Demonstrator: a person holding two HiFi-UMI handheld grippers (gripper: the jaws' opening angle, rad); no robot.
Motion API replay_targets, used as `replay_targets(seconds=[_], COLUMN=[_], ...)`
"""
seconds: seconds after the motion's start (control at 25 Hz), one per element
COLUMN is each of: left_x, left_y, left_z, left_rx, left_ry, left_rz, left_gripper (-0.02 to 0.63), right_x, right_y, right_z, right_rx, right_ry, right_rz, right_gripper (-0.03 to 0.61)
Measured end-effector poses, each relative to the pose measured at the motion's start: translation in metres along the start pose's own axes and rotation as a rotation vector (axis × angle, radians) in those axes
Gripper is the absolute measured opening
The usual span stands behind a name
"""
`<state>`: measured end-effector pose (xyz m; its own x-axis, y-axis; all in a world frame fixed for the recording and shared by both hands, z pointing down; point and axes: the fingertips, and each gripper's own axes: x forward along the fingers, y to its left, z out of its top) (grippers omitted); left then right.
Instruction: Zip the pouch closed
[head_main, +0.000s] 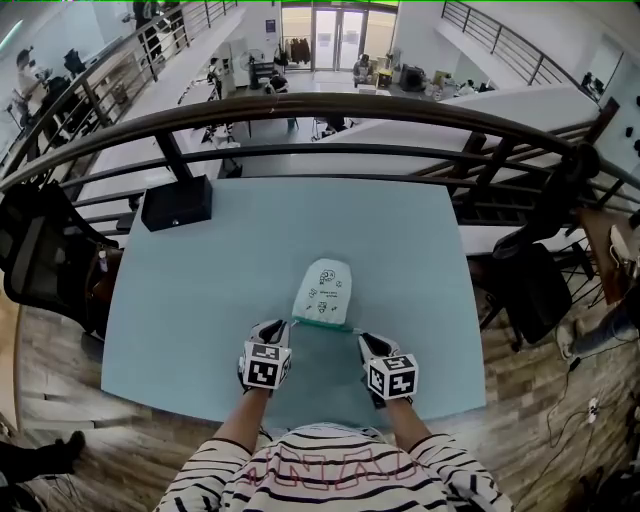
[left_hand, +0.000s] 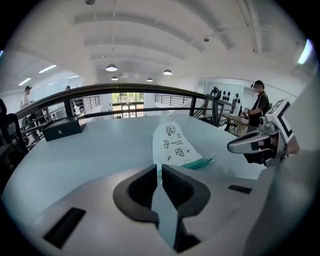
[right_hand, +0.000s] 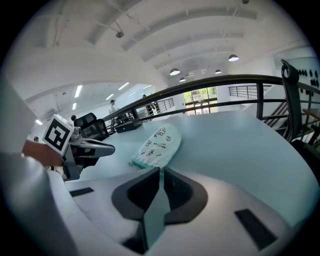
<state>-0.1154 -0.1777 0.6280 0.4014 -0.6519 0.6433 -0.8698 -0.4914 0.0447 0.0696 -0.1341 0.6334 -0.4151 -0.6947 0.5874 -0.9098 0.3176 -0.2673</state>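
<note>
A pale mint pouch (head_main: 324, 294) with small black drawings lies flat on the light blue table (head_main: 200, 300), its green zip edge toward me. It shows too in the left gripper view as the pouch (left_hand: 172, 145) and in the right gripper view as the pouch (right_hand: 156, 144). My left gripper (head_main: 283, 330) sits just short of the pouch's near left corner, jaws shut with nothing between them. My right gripper (head_main: 366, 343) is near the pouch's near right corner, also shut and empty. Neither touches the pouch.
A black box (head_main: 177, 203) stands at the table's far left corner. A dark railing (head_main: 330, 110) runs behind the table. Office chairs (head_main: 40, 255) stand left and right of the table. A person (left_hand: 259, 105) stands off to the right.
</note>
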Motion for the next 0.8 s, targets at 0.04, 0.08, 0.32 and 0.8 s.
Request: replay_targets(seconds=[0.04,0.08,0.32,0.8], left_x=[-0.005,-0.010,-0.044,-0.104], left_y=[-0.002,-0.003,-0.003,-0.006], left_z=[0.003,0.005,0.020,0.034], left_rx=[-0.002,-0.005,0.019,0.071], left_ry=[-0.017,-0.034,-0.119,-0.241], left_rz=[-0.005,-0.010,-0.029,-0.054], left_gripper=[0.028,0.028,0.028,0.026], right_x=[-0.003,-0.006,-0.022,-0.060], right_y=[0.003,0.006,0.031,0.080], right_z=[0.003,0.006,0.032,0.059], right_rx=[-0.002,-0.005,-0.031,-0.027], right_ry=[-0.014,-0.029,-0.120,-0.264], right_rz=[0.001,0.002,0.010,0.036], right_gripper=[0.037,0.037,0.037,0.037])
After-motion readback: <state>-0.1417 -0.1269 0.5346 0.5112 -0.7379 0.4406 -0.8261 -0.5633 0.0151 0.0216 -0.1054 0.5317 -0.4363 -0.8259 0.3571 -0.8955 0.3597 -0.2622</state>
